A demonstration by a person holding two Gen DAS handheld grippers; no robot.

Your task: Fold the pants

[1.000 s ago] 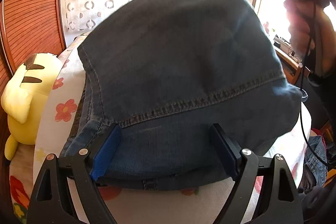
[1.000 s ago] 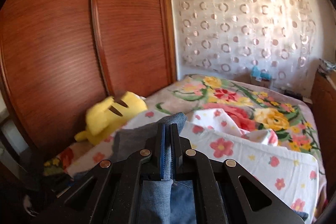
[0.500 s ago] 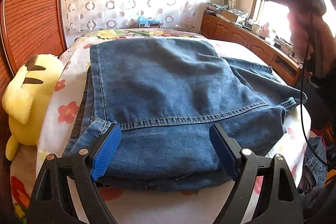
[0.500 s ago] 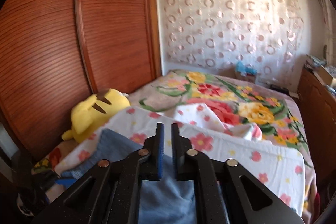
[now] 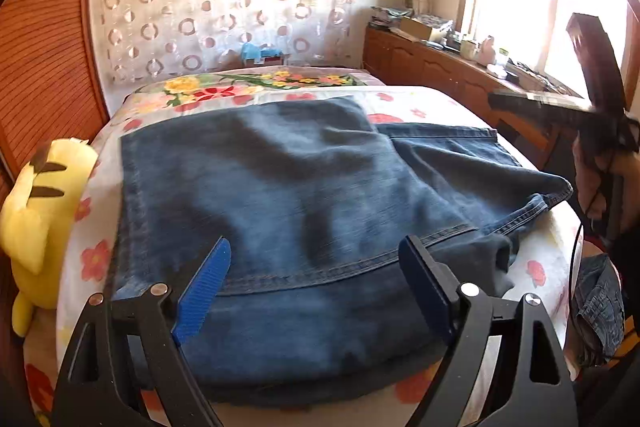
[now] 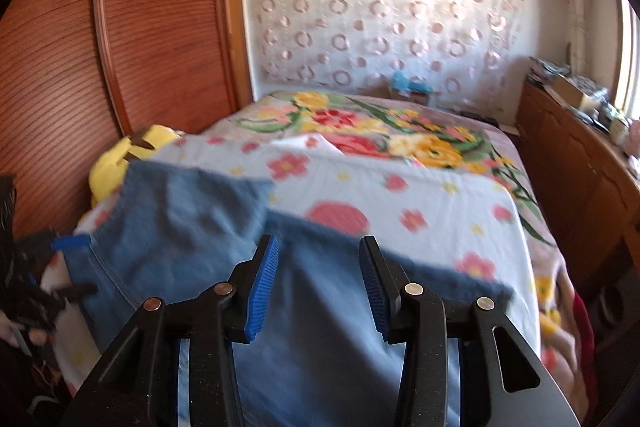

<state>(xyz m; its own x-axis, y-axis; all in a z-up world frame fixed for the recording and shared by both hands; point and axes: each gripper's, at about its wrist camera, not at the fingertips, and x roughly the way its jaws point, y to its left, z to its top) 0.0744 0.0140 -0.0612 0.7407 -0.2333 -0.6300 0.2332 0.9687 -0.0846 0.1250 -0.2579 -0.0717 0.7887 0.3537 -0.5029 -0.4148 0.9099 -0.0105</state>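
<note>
The blue denim pants lie folded over on the floral bed sheet, hem seam across the near part. My left gripper is open and empty, its blue-padded fingers just above the near edge of the pants. My right gripper is open and empty above the pants in the right wrist view. It also shows at the right in the left wrist view, held clear of the cloth.
A yellow plush toy lies at the bed's left edge against the wooden wardrobe. A wooden sideboard with clutter runs along the right under the window. More denim clothing hangs off the bed's right side.
The right gripper let go of the pants' far edge, which dropped flat onto the bed, and its jaws opened. The left gripper stayed open near the fold.
</note>
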